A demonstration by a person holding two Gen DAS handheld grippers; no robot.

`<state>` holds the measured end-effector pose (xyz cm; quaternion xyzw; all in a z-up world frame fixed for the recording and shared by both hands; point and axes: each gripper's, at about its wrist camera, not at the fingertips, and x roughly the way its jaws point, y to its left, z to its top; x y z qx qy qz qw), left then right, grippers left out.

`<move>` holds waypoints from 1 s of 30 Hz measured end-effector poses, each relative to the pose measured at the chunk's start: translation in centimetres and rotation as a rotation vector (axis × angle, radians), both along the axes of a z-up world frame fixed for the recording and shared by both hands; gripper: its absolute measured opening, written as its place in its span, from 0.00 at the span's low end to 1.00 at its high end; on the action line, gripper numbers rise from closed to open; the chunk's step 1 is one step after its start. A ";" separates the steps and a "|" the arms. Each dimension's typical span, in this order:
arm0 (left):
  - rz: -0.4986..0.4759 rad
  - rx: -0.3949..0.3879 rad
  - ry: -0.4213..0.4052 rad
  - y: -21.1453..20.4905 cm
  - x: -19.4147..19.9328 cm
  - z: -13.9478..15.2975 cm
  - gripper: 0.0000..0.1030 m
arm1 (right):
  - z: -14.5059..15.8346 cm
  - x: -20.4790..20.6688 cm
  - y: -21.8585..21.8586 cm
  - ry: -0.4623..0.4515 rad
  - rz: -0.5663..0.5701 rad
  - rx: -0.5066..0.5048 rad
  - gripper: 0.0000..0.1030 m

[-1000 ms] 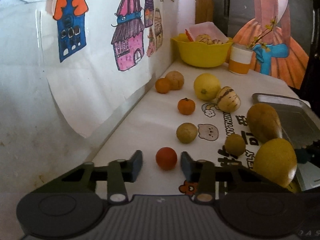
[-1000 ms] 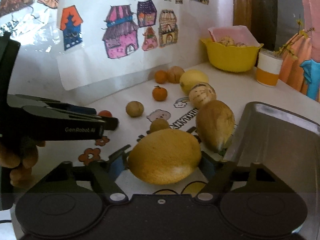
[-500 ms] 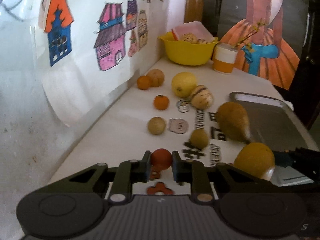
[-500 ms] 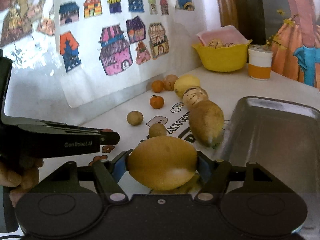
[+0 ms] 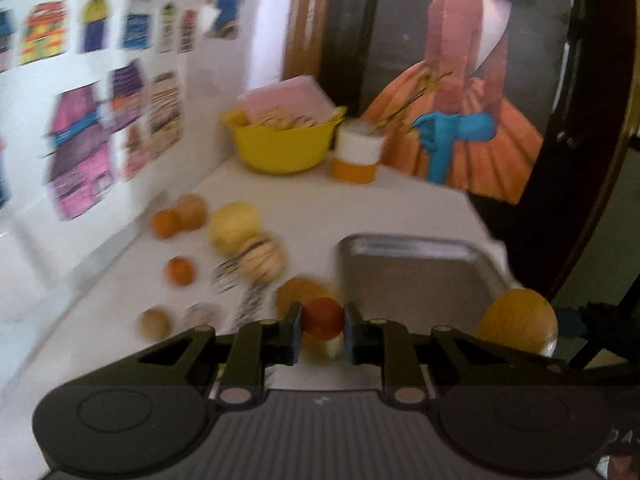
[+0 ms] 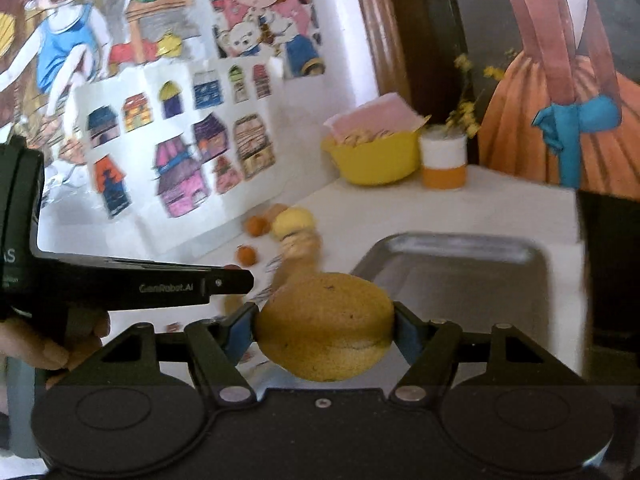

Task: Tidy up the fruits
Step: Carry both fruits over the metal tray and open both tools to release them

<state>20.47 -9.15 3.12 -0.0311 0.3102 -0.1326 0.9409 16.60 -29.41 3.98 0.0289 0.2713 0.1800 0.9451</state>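
Left gripper (image 5: 322,330), fingers closed on a small round red-orange fruit (image 5: 322,317), seen in the left wrist view held clear of the white table (image 5: 400,204). Right gripper (image 6: 325,330), clamped on a large oval yellow-brown fruit (image 6: 324,326) that fills the gap between both pads; the same fruit appears at 3 o'clock in the left wrist view (image 5: 518,320). A rectangular grey metal tray (image 6: 460,272) lies on the table just beyond the large fruit, at 12 to 1 o'clock of the right gripper. Loose fruits remain on the table at 10 to 11 o'clock: a pale striped round fruit (image 5: 262,258), a yellow round fruit (image 5: 236,224), two small orange fruits (image 5: 180,272) and a small brown round fruit (image 5: 154,322); motion blur hides finer detail. A yellow plastic bowl (image 5: 284,146) and a white-and-orange cup (image 5: 358,156) stand at the far end of the table, at 12 o'clock. A person's hand (image 6: 44,344) grips the left gripper's handle at 9 o'clock in the right wrist view.
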 end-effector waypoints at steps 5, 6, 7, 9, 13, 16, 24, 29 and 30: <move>-0.045 -0.028 -0.010 -3.7 4.0 -0.3 0.22 | -0.2 4.4 -3.6 -0.025 0.011 -0.109 0.70; -0.059 -0.025 -0.012 -4.5 4.9 -0.4 0.22 | -0.6 5.3 -4.1 -0.023 0.013 -0.113 0.70; -0.073 -0.018 -0.012 -5.1 5.7 -0.7 0.22 | -1.2 6.4 -4.6 -0.020 0.013 -0.122 0.70; -0.100 0.002 -0.007 -6.5 7.4 -1.3 0.22 | -2.6 8.5 -5.5 -0.007 0.022 -0.151 0.70; -0.126 0.056 0.015 -8.5 10.0 -2.8 0.22 | -4.9 11.6 -6.0 0.034 0.037 -0.178 0.70; -0.129 0.065 0.055 -9.4 11.3 -3.9 0.22 | -5.7 12.8 -6.1 0.036 0.058 -0.186 0.70; -0.110 0.067 0.142 -9.5 13.0 -5.6 0.23 | -6.4 13.9 -5.4 0.033 0.083 -0.212 0.70; -0.089 0.069 0.158 -9.3 13.4 -5.9 0.27 | -6.3 13.9 -5.0 0.010 0.069 -0.223 0.72; -0.084 0.071 0.159 -9.2 13.4 -5.8 0.28 | -6.3 13.8 -4.9 0.002 0.061 -0.229 0.74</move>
